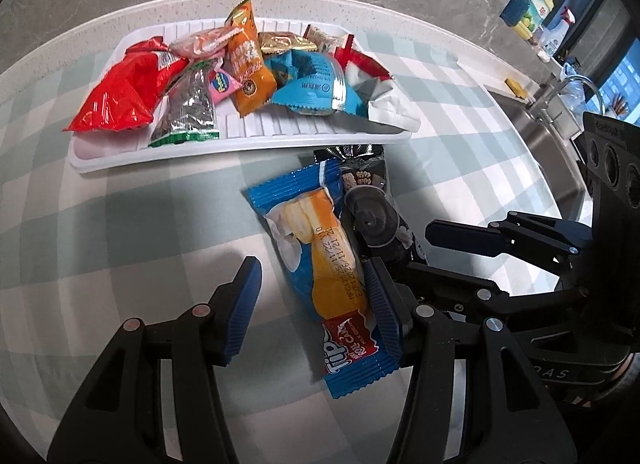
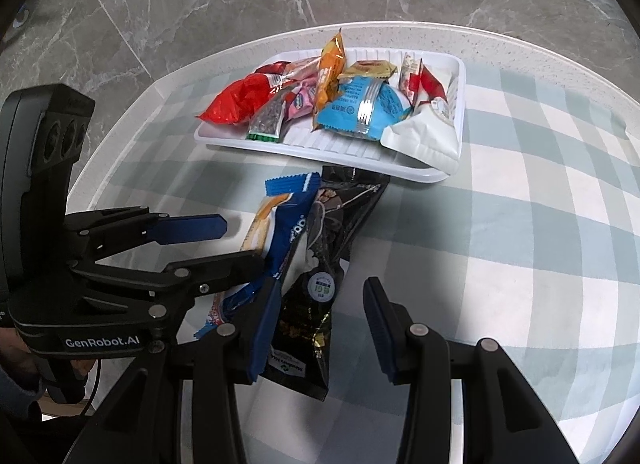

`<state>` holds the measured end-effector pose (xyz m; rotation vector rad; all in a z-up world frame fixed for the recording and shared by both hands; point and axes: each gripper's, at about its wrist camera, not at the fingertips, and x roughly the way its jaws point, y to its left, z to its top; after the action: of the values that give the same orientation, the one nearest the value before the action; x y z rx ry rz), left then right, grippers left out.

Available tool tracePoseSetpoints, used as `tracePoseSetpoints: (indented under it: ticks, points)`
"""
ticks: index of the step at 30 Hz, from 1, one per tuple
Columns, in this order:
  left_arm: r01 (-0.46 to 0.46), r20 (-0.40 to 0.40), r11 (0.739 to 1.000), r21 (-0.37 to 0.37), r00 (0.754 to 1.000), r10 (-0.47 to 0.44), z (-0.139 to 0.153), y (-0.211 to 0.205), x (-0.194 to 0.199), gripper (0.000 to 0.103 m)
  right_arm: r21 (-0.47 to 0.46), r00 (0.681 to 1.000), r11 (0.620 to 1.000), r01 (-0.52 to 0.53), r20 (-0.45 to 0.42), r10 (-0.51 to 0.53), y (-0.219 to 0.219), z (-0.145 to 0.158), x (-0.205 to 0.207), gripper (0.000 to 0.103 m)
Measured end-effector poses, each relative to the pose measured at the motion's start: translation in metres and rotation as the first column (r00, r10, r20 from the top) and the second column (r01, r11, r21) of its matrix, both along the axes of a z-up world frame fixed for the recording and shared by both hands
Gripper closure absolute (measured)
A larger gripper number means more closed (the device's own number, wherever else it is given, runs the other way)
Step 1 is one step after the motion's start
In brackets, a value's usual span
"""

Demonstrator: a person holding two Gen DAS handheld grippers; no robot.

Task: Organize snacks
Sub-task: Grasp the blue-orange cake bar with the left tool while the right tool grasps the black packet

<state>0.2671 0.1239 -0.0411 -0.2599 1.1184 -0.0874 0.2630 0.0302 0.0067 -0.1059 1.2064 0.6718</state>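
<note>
- L gripper (image 1: pixel 312 308) spread, blue pack (image 1: pixel 320 264) between jaws, not pinched
- R gripper (image 2: pixel 320 328) spread over black pack (image 2: pixel 316 304)
- both packs on counter (image 2: pixel 520 264), side by side
- tray (image 1: pixel 160 155) w/ snack pile behind

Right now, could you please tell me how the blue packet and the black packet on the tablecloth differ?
The blue packet is blue with an orange-and-white cake picture; the black packet is dark with a round sticker. The blue packet lies between the left gripper's open fingers, the black packet between the right gripper's. The blue packet's edge overlaps the black one. Both lie off the tray, ungripped.
</note>
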Motion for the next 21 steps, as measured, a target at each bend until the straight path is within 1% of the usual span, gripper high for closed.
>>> tracePoseSetpoints:
  ticks: [12, 17, 19, 21]
  points:
    - [-0.012, -0.024, 1.000, 0.001, 1.000, 0.012, -0.012, 0.002, 0.006, 0.051, -0.023, 1.000, 0.999, -0.026, 0.003, 0.026, 0.006, -0.006, 0.005, 0.057]
    - [-0.017, -0.029, 1.000, 0.002, 0.999, 0.017, -0.016, 0.004, 0.009, 0.051, -0.026, 0.999, 0.999, -0.033, -0.009, 0.033, 0.008, -0.009, 0.009, 0.058]
    - [-0.022, -0.040, 1.000, -0.004, 0.999, 0.021, -0.020, 0.005, 0.011, 0.051, -0.031, 0.999, 0.999, -0.034, -0.012, 0.034, 0.009, -0.011, 0.010, 0.058]
    - [-0.019, -0.035, 1.000, 0.008, 0.999, 0.020, -0.020, 0.003, 0.012, 0.051, -0.031, 0.999, 0.999, -0.038, -0.015, 0.037, 0.010, -0.013, 0.010, 0.061]
